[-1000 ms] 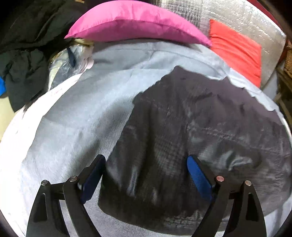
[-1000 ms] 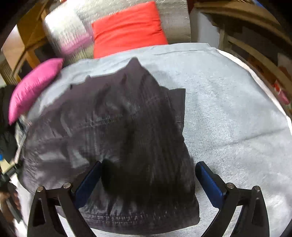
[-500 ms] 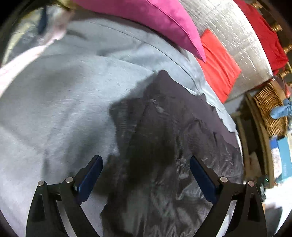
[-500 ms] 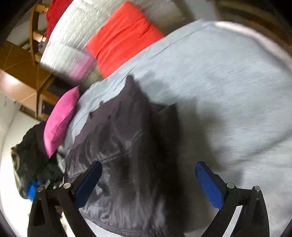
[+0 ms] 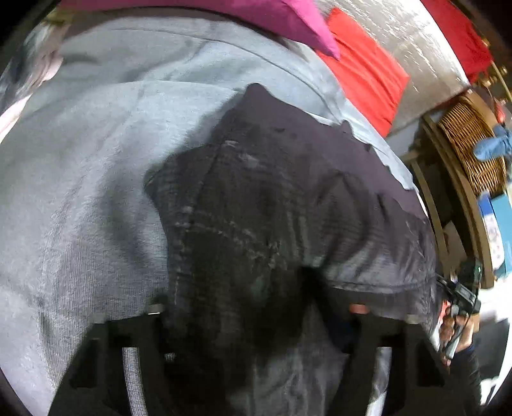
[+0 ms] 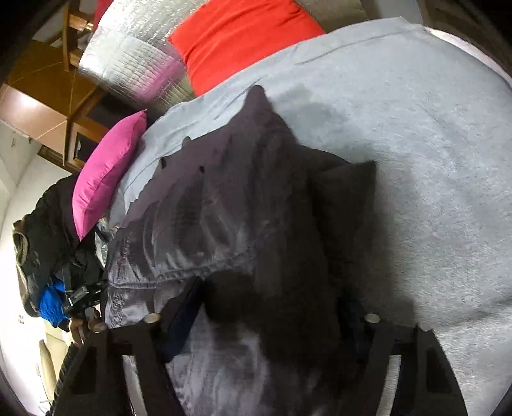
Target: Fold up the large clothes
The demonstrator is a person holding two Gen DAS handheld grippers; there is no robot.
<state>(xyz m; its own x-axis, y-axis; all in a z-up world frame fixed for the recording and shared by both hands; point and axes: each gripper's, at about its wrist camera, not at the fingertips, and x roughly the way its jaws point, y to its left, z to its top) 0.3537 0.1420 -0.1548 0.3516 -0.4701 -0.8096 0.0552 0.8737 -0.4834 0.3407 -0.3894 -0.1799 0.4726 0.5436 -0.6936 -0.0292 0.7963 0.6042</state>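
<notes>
A dark grey garment lies spread on a light grey blanket. My left gripper is at the garment's near left edge. Its jaws are closing, with a bunch of the dark cloth between them and cloth draped over both fingers. My right gripper is at the near right edge, its jaws closing on a raised fold of the same cloth. The blue pad of its left finger touches the fold; the other pad is hidden under fabric. The near hem is puckered and lifted between the two grippers.
A pink cushion, a red cushion and a silver quilted cushion line the far side. A heap of dark clothes lies at the left. A wicker basket stands at the right.
Both grippers have tipped down and moved in onto the garment's near edge. Their jaws have narrowed from wide open onto bunched cloth, and the hem has risen and puckered.
</notes>
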